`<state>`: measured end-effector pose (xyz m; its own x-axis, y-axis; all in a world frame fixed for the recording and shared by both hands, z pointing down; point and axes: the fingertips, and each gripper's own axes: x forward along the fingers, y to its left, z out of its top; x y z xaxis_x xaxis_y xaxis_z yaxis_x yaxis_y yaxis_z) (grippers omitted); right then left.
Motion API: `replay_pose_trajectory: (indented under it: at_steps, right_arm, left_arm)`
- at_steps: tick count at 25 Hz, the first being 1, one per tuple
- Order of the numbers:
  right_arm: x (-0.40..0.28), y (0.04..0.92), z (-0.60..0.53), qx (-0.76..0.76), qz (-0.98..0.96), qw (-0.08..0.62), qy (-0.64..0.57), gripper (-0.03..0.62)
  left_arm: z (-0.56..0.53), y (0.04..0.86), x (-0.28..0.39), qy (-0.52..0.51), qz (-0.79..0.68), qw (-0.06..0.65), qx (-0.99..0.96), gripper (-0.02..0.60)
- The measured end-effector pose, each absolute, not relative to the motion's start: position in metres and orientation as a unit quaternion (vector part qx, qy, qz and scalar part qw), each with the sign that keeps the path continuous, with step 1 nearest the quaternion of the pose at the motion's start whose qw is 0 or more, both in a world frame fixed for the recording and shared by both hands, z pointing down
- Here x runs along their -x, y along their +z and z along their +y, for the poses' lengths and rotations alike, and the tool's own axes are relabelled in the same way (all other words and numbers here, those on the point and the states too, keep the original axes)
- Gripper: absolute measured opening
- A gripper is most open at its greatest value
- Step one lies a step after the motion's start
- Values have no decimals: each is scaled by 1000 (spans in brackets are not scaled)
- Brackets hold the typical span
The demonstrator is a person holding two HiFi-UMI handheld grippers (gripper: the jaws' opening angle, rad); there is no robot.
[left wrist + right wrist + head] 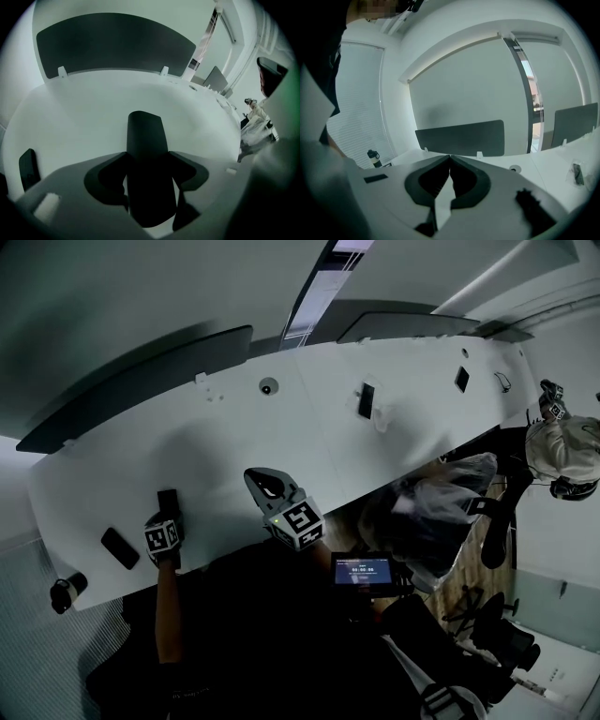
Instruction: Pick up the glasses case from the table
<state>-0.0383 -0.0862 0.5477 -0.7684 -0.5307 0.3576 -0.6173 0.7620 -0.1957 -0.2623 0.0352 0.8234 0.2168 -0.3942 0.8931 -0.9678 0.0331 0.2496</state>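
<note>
Your left gripper [147, 164] points steeply down over the glasses case [146, 133], which lies flat on the white table [93, 108] near its front edge. The case runs lengthwise between the jaws, so the fingertips [112, 168] bear on its long sides. They appear to be pinching it, and the case is not yet lifted. Your right gripper [449, 161] is held clear above the table, fingers pressed together on nothing, evidently idle. No brand or label can be read on the case. A small screen [363, 570] by your lap shows digits too small to read.
</note>
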Motion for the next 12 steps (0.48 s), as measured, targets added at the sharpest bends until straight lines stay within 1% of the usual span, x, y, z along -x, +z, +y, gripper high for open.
replay_pose_trajectory:
  at_steps: [12]
  right_arm:
    - [47,548,-91,-303,-930,126,162,8]
  left_arm:
    - [25,804,269,199,-563,514,-616,285]
